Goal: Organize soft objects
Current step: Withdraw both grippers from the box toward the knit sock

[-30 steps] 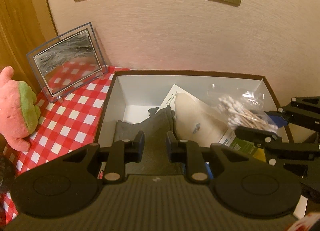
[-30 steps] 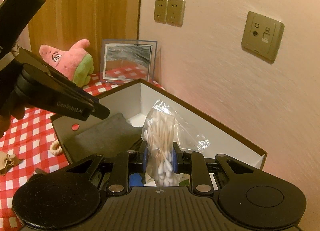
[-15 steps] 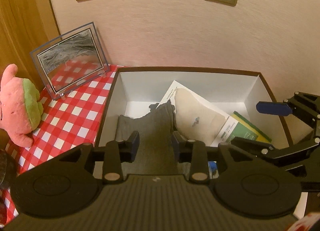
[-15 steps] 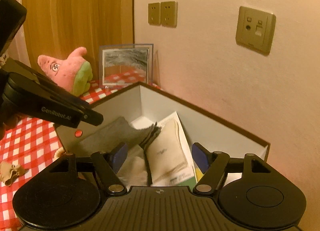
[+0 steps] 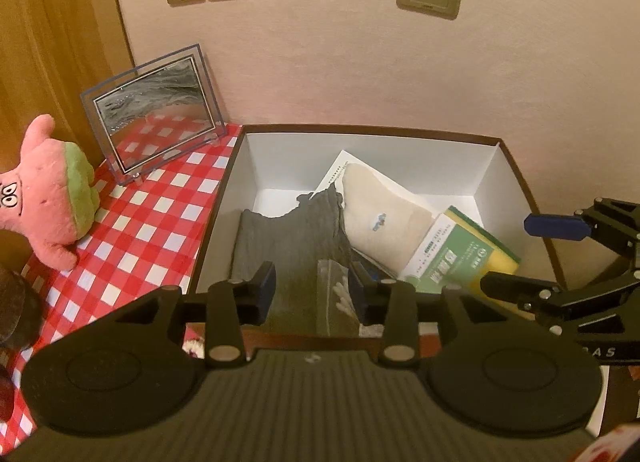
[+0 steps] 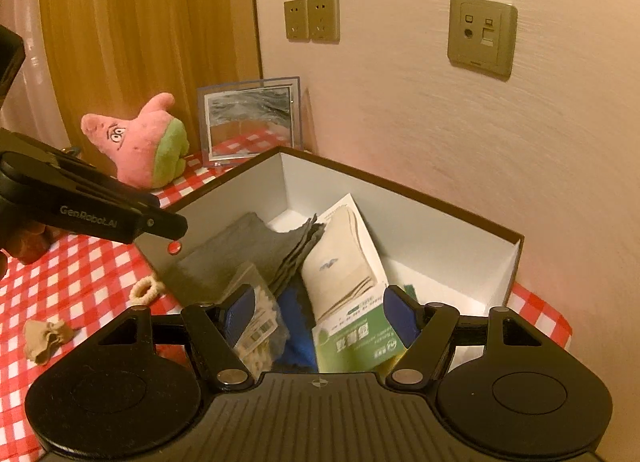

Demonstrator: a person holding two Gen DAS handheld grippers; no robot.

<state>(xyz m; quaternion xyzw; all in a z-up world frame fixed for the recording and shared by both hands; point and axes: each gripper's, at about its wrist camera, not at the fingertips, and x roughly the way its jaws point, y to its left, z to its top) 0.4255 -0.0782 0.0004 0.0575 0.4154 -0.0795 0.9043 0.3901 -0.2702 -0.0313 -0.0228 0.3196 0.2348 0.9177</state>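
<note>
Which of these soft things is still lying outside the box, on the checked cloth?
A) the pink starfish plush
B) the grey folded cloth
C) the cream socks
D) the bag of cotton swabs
A: the pink starfish plush sits on the checked cloth beside the box, while the cream socks, grey folded cloth and bag of cotton swabs lie inside it.
</note>
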